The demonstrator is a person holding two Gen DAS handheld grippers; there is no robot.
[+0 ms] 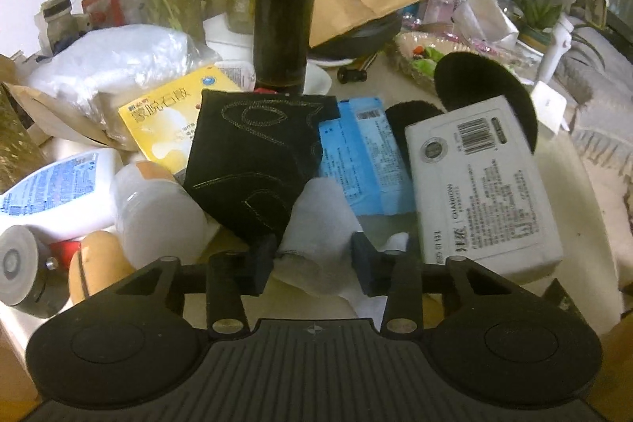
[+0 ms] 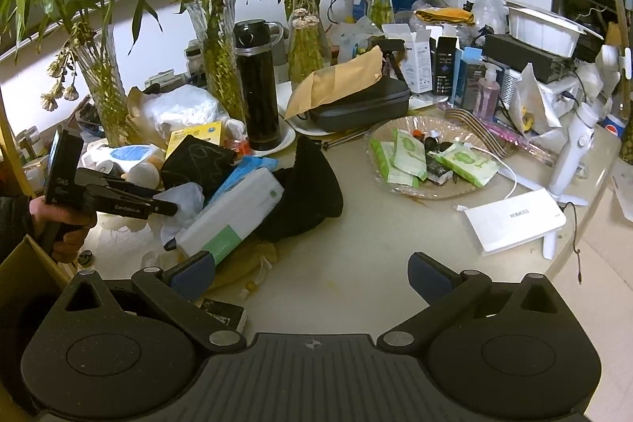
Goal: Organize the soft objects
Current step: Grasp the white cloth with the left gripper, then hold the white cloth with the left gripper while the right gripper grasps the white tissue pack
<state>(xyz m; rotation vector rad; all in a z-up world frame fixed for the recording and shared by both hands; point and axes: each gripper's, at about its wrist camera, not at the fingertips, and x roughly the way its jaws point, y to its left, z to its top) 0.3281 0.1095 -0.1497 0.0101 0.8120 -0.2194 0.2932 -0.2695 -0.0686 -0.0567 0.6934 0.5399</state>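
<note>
The left gripper [image 1: 314,256] pinches a white sock [image 1: 316,208] between its pads. The sock lies in the pile at the table's [image 2: 356,244] nine o'clock side, a black pouch [image 1: 249,161] at its eleven o'clock, a white pack [image 1: 482,180] at its three o'clock. The right gripper [image 2: 312,277] hangs wide and empty over bare tabletop.

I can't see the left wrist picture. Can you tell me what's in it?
The left gripper has its two fingers around a crumpled white cloth. Behind it lie a black stitched pouch, a white box and a tall black bottle.
</note>
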